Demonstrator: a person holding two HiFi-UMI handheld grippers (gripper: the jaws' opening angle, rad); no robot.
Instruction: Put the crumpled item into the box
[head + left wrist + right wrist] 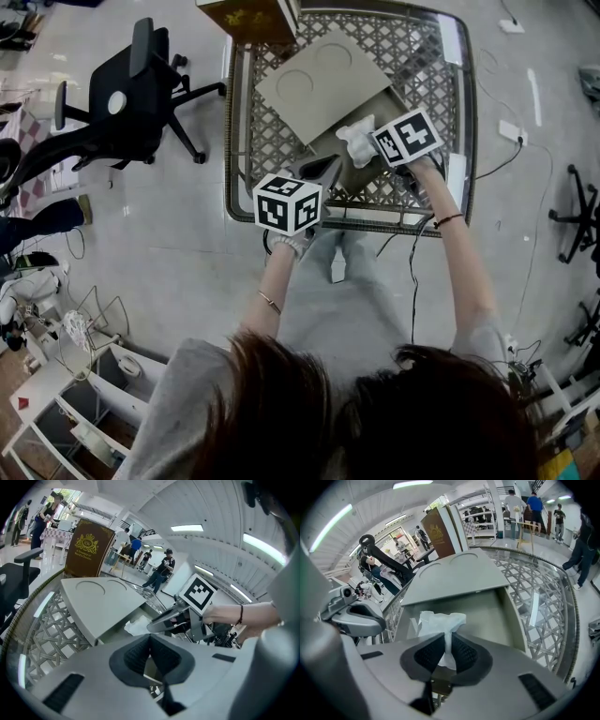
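A lattice-topped glass table [246, 141] carries the grey box [319, 84], whose lid we see slid partly aside; our right gripper [448, 651] is clamped on the crumpled white tissue [440, 623], holding it over the box's open compartment; our left gripper [150, 656] hangs near the box, jaws together on nothing.

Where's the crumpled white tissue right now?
In the right gripper view, the crumpled white tissue is pinched by the fingers of the right gripper, just over the open grey box on the metal lattice table.
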